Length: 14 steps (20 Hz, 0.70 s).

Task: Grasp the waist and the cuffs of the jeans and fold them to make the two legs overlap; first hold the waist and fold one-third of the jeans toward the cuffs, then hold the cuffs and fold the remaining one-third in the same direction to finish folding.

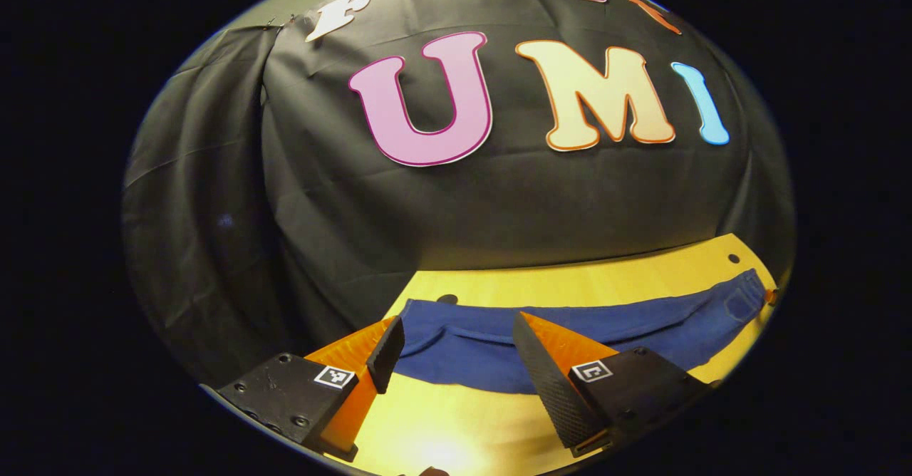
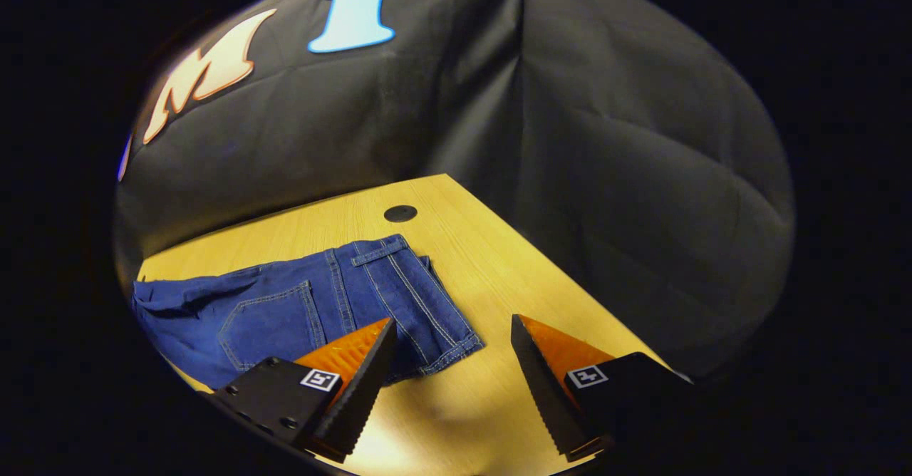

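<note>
Two grippers stand spread and empty as I hold them over the wooden table [image 2: 499, 269]: my left gripper [image 1: 456, 362] hangs near the left, cuff end of the jeans [image 1: 499, 340], my right gripper [image 2: 452, 369] just near of the waist [image 2: 427, 305] at the right. Denim this soft should sag and crease, I judge. Pinching the stitched waistband and hems looks the surest hold.
</note>
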{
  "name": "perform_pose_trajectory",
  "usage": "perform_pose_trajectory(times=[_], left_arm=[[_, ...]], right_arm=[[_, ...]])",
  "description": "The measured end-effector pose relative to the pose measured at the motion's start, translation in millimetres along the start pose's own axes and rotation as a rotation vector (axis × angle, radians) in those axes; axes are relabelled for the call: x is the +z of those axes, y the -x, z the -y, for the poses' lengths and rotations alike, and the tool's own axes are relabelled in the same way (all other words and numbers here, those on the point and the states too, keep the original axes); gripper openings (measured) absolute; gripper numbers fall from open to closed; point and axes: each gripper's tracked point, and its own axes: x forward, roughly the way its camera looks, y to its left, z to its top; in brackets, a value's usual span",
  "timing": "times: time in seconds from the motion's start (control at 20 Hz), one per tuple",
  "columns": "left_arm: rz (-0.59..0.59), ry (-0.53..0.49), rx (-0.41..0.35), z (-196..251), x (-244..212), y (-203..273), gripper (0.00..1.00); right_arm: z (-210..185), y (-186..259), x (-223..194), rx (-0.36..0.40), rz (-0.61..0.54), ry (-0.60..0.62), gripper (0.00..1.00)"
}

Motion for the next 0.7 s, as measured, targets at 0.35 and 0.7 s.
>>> perform_pose_trajectory(times=[0.35, 0.7], left_arm=[[-0.031, -0.058, -0.009, -2.6, 0.1, -2.2, 0.95], [-0.080, -0.021, 0.006, -2.9, -14.8, -2.4, 0.95]], right_arm=[[-15.9, 1.3, -7.4, 0.114, -0.092, -0.154, 0.75], [-7.8, 5.5, 9.9, 0.086, 0.002, 0.079, 0.06]])
